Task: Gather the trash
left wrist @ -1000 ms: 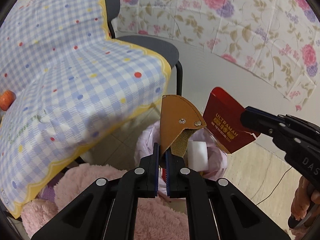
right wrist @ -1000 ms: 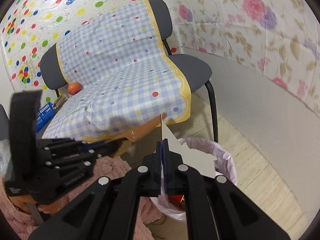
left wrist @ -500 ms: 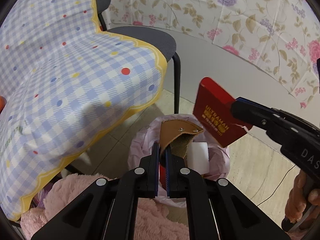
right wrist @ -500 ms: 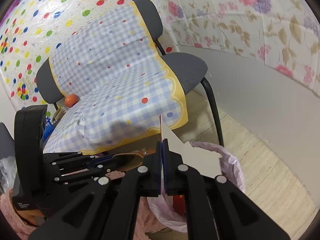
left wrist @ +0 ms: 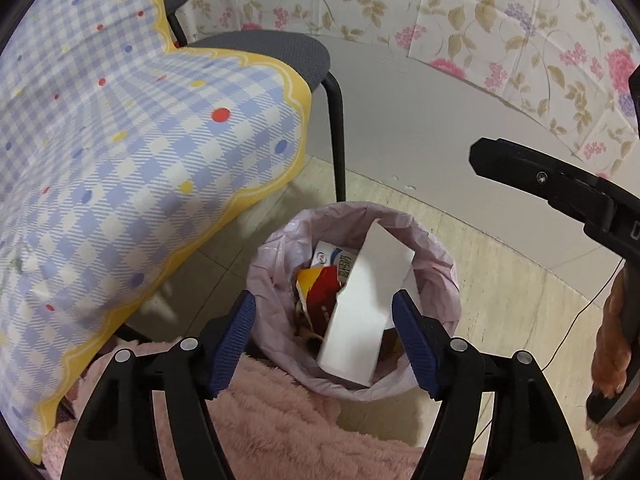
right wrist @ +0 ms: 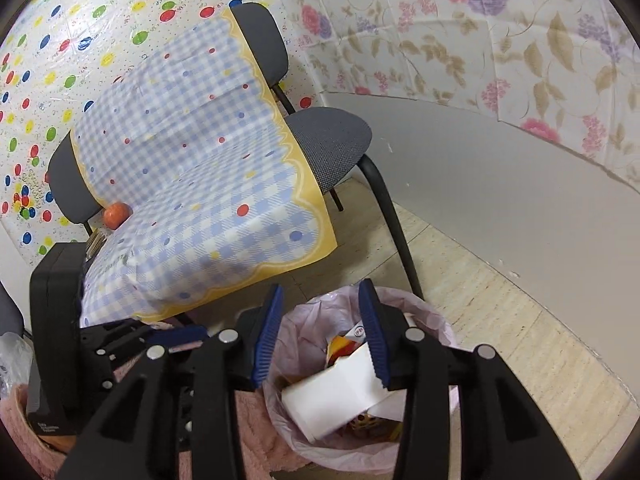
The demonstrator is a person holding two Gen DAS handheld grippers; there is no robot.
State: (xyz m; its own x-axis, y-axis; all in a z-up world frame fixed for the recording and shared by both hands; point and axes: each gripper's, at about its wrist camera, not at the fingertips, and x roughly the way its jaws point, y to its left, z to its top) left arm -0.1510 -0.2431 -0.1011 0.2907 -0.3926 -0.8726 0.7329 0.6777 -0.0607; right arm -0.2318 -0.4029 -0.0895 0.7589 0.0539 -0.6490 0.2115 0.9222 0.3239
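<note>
bin liner (left wrist: 276, 252) is thin crinkly pink plastic, slightly shiny. white box (left wrist: 360, 312) inside looks like matt smooth card. checked cover (left wrist: 140, 140) looks like wipe-clean vinyl, chair seat (right wrist: 332, 140) is grey woven fabric, pink rug (left wrist: 288, 432) is fluffy.

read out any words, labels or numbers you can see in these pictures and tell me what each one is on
None can be read for certain.
Carton in the pink-lined trash bin: a round logo and dark characters, too blurred to read.
Right gripper body: a single cut-off letter, possibly "D".
Left gripper body: small white print, too small to read.
</note>
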